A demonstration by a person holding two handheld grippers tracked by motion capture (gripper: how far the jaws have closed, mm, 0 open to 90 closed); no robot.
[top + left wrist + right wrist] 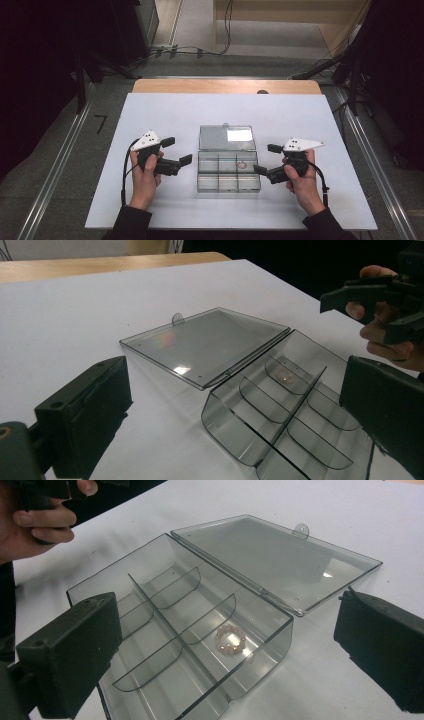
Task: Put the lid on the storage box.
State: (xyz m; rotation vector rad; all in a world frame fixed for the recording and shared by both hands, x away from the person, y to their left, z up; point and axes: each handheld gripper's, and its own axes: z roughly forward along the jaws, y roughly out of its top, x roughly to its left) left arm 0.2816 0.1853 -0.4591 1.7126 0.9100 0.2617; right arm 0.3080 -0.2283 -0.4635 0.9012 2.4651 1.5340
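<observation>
A: High view first. The box (228, 172) sits mid-desk (165, 112), lid (226, 137) flung flat behind it, and the ring (242, 164) lies in the far right cell of 6. The left gripper (180, 151) is just left of the box and the right gripper (264, 159) is at its right wall, both spread wide and empty.

B: What could go wrong?

A: I'd guess the box skids. It looks like light, smooth plastic on a slick white sheet, so a push from 1 side alone could shove it off line.

B: Left gripper view?

A: Its blocky black jaws stand well apart, nothing between them. The box (280, 410) is smoky see-through plastic with thin curved dividers; the lid (205, 342) carries a small round tab at its far edge. Closing it by that tab could slip, since the tab is tiny and glossy.

B: Right gripper view?

A: Its jaws gape wide too, straddling the near corner. The ring (230, 640) is a small loop of pale pink beads, flat on the floor of its cell. Blunt jaws may jam against a divider (165, 625), or pinch the beads so the ring flicks out.
</observation>
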